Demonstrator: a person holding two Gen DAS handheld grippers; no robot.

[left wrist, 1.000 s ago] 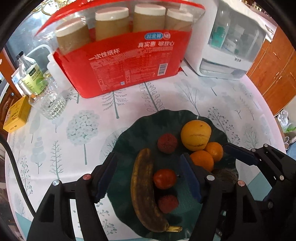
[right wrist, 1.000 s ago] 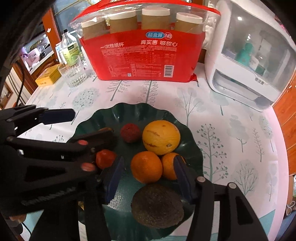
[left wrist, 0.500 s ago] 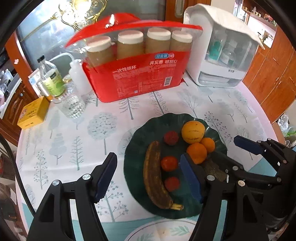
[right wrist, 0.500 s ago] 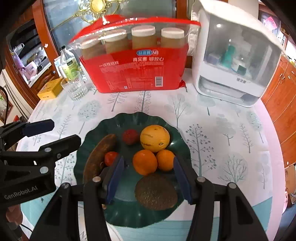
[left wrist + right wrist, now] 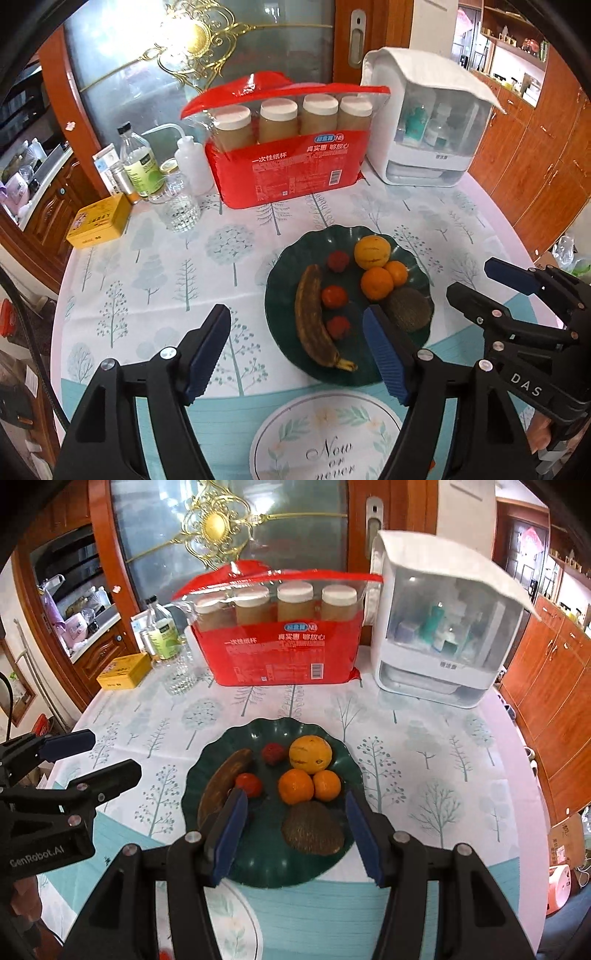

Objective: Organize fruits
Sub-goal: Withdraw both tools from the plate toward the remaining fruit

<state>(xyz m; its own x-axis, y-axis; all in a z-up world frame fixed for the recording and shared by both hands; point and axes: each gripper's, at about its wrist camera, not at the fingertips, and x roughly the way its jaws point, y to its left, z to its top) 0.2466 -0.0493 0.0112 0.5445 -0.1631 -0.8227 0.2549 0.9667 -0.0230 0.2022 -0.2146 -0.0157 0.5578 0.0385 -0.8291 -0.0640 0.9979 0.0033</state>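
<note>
A dark green plate (image 5: 277, 280) (image 5: 192, 775) holds a browned banana (image 5: 314, 317) (image 5: 221, 779), a yellow melon (image 5: 372, 252) (image 5: 310, 754), two oranges (image 5: 376, 282) (image 5: 295, 786), a brown avocado (image 5: 408, 308) (image 5: 313, 829) and three small red fruits (image 5: 334, 296) (image 5: 249, 783). My left gripper (image 5: 295, 314) hovers well above the plate's near left side. Its jaws are opening and nothing is between them. My right gripper (image 5: 295, 794) hangs above the plate's near edge, open and empty. Each gripper also shows in the other view, the right gripper (image 5: 471, 277) and the left gripper (image 5: 88, 753).
Behind the plate stand a red bag of paper cups (image 5: 288, 173), a white storage box (image 5: 424, 122), a ribbed glass (image 5: 181, 210), bottles (image 5: 142, 166) and a yellow box (image 5: 99, 221). A round printed mat (image 5: 325, 435) lies at the near edge. Wooden cabinets line the right.
Both grippers have risen and drawn back from the plate, so the fruits look smaller and more of the table shows. The left jaws stand a little wider.
</note>
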